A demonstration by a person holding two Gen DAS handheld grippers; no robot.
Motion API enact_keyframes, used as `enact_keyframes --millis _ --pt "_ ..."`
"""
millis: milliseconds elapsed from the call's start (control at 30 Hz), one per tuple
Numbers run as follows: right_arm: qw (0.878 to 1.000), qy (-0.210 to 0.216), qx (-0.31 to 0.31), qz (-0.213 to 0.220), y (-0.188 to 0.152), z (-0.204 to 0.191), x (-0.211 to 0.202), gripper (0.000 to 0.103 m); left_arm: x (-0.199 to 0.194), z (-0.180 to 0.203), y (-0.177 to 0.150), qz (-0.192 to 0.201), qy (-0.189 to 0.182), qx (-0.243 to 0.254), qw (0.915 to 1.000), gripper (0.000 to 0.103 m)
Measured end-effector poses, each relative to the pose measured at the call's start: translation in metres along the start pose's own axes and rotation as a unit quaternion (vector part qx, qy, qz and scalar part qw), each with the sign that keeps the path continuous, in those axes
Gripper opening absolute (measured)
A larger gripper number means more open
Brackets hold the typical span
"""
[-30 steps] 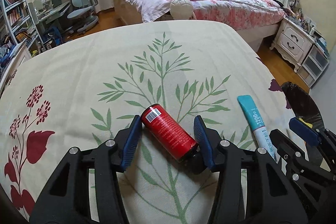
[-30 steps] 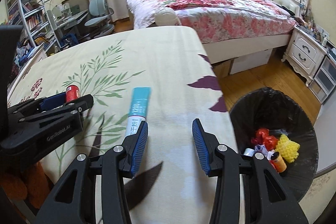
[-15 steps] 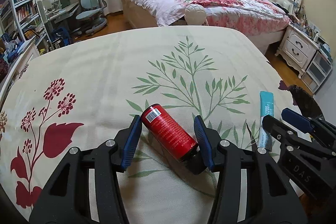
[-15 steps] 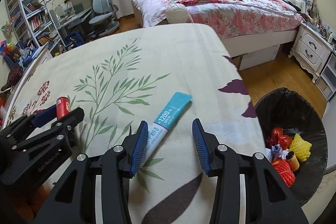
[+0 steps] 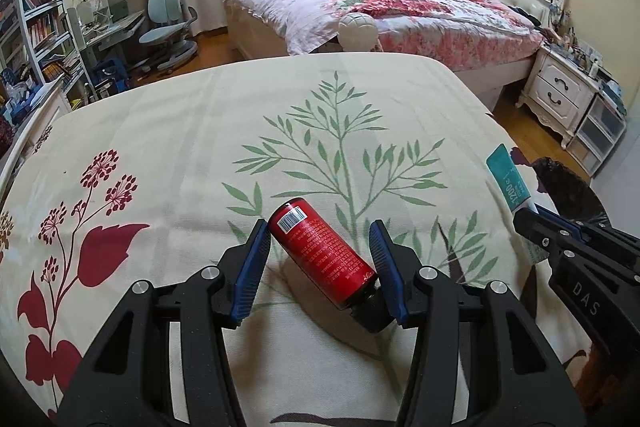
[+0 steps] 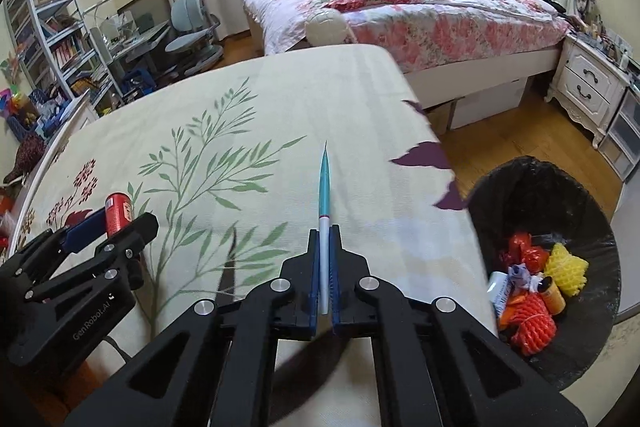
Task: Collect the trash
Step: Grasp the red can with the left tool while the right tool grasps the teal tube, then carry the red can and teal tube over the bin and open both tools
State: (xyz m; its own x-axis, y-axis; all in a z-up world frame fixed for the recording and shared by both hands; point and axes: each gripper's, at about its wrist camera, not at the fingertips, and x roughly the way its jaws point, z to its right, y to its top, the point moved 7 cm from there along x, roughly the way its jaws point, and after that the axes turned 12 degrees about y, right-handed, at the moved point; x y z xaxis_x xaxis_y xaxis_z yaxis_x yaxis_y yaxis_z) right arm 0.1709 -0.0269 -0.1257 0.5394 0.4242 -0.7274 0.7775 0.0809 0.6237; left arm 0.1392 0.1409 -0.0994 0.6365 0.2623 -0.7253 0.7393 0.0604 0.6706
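Right gripper (image 6: pixel 325 239) just pinched together on the flat teal sachet (image 6: pixel 323 187), white end between the pads, teal end jutting forward edge-on above the table's right edge. Left gripper (image 5: pixel 320 243) clamped on the red can (image 5: pixel 322 251), held slantwise: barcode end against the left pad, black cap end against the right, above the leaf-print tablecloth (image 5: pixel 200 131) near the front edge. Off the right edge, on the wooden floor, a black-lined trash bin (image 6: pixel 520 179), already holding red and yellow net wrappers and a small bottle. Further back, bare tablecloth to the far edge, then a bed and a nightstand. Likely risks: can gripped only at two opposite corners, so apt to pivot or slip out on any swing toward the bin; sachet thin and limp, caught near one end, so apt to droop or slide free; bin well to the right of the left gripper, so a long carry across the right one, with a chance of collision.
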Motion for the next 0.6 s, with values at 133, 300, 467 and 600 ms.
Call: enact_keyframes --millis 133,300,467,600 --pt "0.999 -0.018 0.016 0.024 0.002 0.028 -0.026 0.005 -0.012 0.026 0.003 0.012 -0.016 0.008 0.9998 0.05" --pt "0.996 -0.06 0.037 0.049 0.003 0.074 -0.056 0.005 -0.027 0.069 0.01 0.03 -0.043 0.031 0.9982 0.05" --pt "0.992 -0.094 0.059 0.068 0.0 0.116 -0.082 0.005 -0.039 0.12 0.017 0.046 -0.069 0.058 0.9949 0.05" --pt "0.988 -0.12 0.068 0.076 -0.005 0.141 -0.093 0.005 -0.046 0.156 0.021 0.055 -0.089 0.073 0.9919 0.05"
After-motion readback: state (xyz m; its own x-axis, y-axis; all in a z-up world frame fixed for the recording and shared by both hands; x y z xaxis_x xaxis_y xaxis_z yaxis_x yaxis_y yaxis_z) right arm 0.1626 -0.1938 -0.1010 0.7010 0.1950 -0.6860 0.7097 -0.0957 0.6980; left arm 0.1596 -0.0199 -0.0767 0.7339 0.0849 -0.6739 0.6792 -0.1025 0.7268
